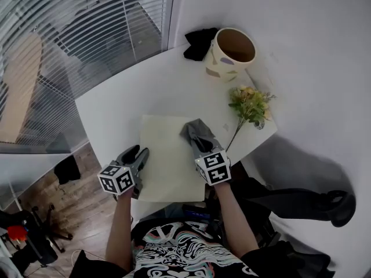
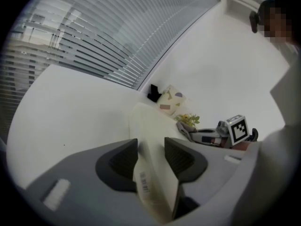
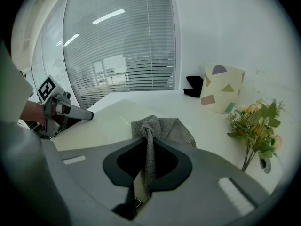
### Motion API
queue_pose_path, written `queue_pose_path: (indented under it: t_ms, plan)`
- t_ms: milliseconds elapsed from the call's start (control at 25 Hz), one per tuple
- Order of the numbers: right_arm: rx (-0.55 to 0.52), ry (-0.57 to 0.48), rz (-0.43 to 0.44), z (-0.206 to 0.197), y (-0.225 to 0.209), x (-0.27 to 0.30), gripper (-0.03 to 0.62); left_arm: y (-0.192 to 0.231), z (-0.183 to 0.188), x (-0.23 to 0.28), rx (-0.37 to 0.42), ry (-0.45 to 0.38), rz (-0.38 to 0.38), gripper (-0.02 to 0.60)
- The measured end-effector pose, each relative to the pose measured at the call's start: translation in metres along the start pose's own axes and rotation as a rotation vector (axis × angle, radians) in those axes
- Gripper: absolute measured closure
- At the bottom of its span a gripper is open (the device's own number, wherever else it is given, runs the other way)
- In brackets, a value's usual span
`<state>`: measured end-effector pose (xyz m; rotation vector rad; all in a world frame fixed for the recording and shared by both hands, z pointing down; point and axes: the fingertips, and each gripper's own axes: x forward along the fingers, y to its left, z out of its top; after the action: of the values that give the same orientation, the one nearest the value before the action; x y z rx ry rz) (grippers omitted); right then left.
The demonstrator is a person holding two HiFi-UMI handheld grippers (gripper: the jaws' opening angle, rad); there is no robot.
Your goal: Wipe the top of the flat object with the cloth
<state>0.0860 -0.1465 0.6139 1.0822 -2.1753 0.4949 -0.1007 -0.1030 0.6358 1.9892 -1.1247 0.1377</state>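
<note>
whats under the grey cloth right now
The grey cloth lies on the right side of the flat cream board, which rests on the white table. The board surface beneath the cloth is covered, so its state cannot be seen.

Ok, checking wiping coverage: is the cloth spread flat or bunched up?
Bunched. The grey cloth is gathered into a ridge pinched in the right tongs, its free end crumpled on the pale board.

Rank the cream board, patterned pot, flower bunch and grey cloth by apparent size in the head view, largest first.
1. cream board, by far the largest
2. patterned pot and flower bunch: too alike to rank, and the pot stands farther from the camera
3. grey cloth, smallest
</note>
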Motion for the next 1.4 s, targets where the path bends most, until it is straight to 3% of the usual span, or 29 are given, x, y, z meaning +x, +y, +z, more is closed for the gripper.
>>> queue_pose_path:
  t_ms: [1400]
  plan:
    - [-0.013, 0.010, -0.035, -0.028, 0.031, -0.026, 0.579, 0.001, 0.000, 0.002, 0.007, 0.005, -0.007, 0.388]
